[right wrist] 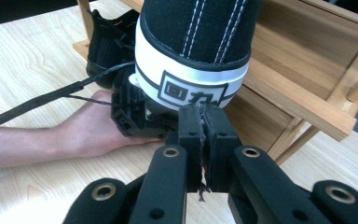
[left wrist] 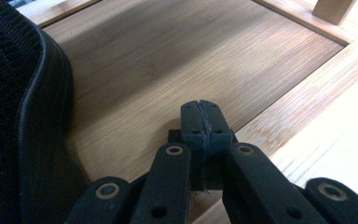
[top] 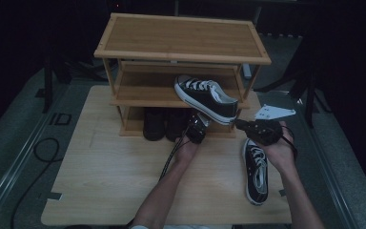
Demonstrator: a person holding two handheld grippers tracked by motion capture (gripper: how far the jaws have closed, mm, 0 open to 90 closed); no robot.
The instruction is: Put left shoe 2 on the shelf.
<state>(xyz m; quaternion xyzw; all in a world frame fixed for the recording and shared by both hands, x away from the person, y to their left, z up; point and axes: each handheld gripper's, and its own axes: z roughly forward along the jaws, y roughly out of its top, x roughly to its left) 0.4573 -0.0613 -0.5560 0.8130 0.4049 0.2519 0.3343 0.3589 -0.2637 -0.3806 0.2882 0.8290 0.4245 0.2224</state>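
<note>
A black canvas sneaker with white laces and sole lies tilted across the front of the rack's middle shelf, its heel hanging out past the edge. My right gripper sits right at that heel; in the right gripper view the pads are together just below the heel's white band, and I cannot tell whether they pinch its edge. My left gripper is under the sneaker, shut and empty over the bottom shelf, beside a dark shoe.
The matching sneaker lies on the table by the right forearm. Dark shoes stand on the bottom shelf. The bamboo rack's top shelf is bare. A cable trails from the left gripper along the arm.
</note>
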